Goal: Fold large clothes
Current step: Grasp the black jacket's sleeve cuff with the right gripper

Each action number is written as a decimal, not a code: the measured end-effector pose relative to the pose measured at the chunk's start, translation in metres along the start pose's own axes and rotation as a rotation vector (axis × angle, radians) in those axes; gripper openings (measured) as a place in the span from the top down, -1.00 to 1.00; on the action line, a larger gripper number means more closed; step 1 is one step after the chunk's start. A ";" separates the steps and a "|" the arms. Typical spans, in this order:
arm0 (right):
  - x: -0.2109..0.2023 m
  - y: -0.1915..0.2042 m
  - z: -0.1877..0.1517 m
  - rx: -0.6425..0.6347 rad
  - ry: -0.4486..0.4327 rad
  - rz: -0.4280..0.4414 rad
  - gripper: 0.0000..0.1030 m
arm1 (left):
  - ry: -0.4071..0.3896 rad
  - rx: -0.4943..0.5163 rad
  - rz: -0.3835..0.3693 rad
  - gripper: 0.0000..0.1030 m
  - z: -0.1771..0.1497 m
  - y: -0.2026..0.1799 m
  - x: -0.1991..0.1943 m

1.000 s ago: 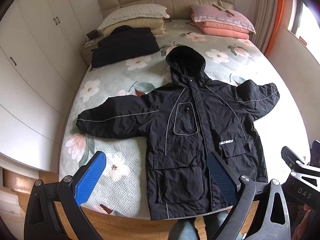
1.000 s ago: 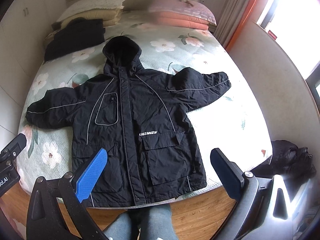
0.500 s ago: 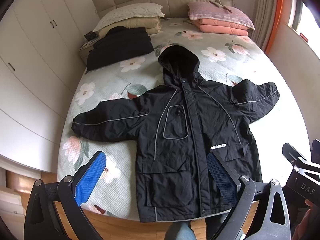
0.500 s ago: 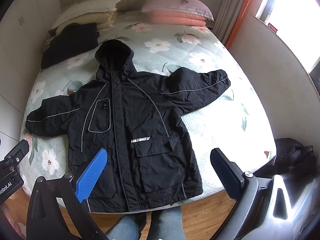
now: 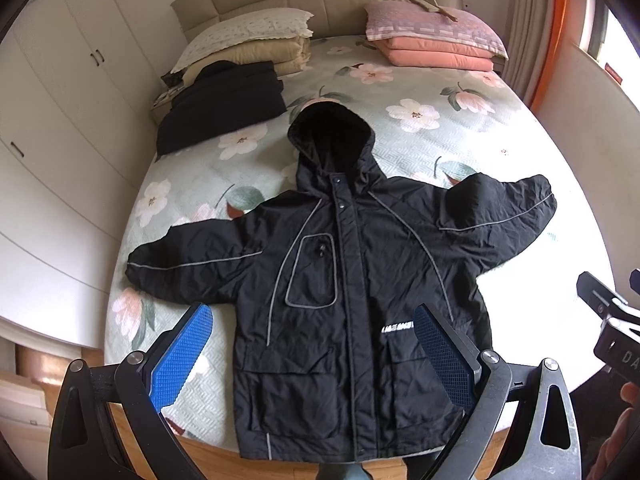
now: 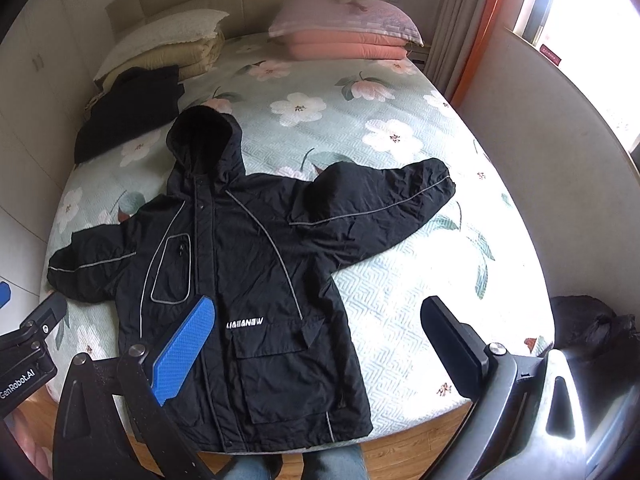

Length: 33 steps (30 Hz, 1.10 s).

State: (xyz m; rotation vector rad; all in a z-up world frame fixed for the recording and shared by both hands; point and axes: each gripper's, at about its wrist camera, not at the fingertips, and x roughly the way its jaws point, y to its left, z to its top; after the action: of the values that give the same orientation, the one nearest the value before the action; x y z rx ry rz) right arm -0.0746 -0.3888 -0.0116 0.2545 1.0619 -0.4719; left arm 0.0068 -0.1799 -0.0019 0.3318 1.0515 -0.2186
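A large black hooded jacket [image 5: 344,280] [image 6: 248,264] lies front up on the bed, zipped, both sleeves spread out sideways and its hem at the near edge. My left gripper [image 5: 316,354] hovers open above the jacket's lower half, holding nothing. Over the jacket's right pocket and the quilt beside it my right gripper [image 6: 316,348] also stands open and empty. Neither gripper touches the cloth. The blue pad [image 6: 182,354] of the right gripper overlaps the jacket's front in view.
The bed's floral green quilt [image 5: 460,140] [image 6: 400,320] carries a folded black garment [image 5: 224,108] [image 6: 128,112] at the far left and stacked pillows [image 5: 432,40] by the headboard. White wardrobes [image 5: 52,120] line the left; a dark bag [image 6: 588,328] lies right of the bed.
Both grippers have moved forward and lower toward the bed, so the jacket appears larger and nearer. The jacket itself has not moved, and both grippers stay open.
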 end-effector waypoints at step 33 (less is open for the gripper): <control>0.481 -0.397 0.116 0.508 0.113 0.233 -0.39 | 0.117 0.015 -0.097 -0.96 0.041 -0.178 0.273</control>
State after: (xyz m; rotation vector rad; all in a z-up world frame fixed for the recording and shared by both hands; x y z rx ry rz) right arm 0.0145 -0.9033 -0.3720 0.8532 0.9934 -0.5152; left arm 0.1124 -0.3650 -0.2519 0.3103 1.1834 -0.2965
